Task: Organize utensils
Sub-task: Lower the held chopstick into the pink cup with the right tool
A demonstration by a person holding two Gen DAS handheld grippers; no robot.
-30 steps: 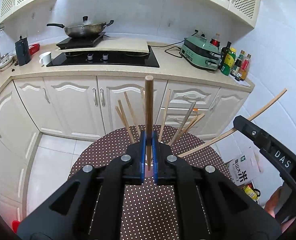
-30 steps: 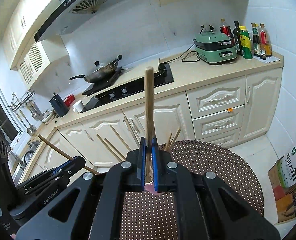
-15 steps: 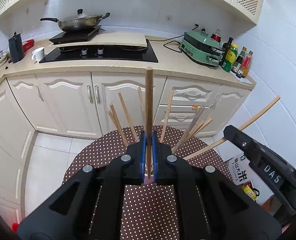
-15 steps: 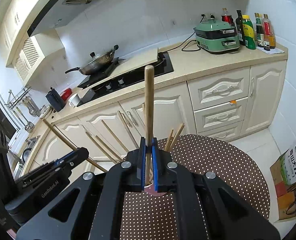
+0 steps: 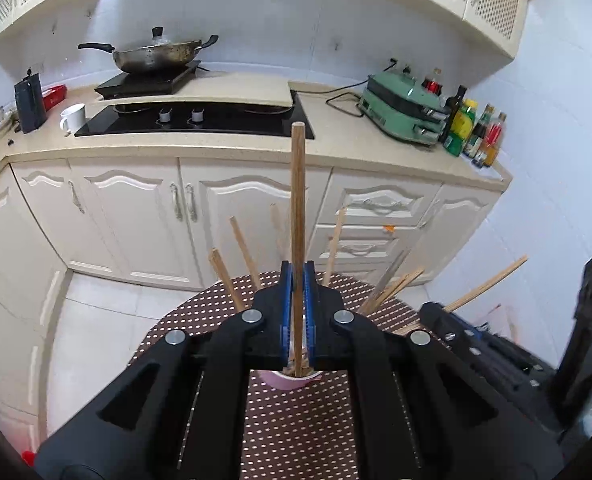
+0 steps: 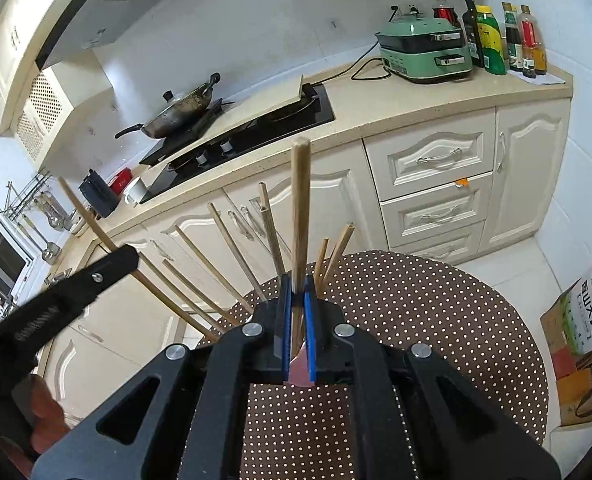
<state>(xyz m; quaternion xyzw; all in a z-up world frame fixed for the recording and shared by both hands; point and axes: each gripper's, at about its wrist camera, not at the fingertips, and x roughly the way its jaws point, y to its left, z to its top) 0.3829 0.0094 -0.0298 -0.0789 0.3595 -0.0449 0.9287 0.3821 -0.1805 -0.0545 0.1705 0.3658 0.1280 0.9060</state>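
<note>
Left gripper (image 5: 297,280): jaws clamped on upright chopstick (image 5: 298,200). Right gripper (image 6: 297,292): jaws clamped on another chopstick (image 6: 300,208). Pink cup (image 5: 290,380) of chopsticks on dotted tabletop (image 5: 296,432).

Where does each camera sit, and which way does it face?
Left wrist: on the left gripper, facing down-forward at the pink cup, table and stove; right gripper shows.
Right wrist: on the right gripper, facing likewise; left gripper and hand show.
Shared: cup, chopsticks, counter.
</note>
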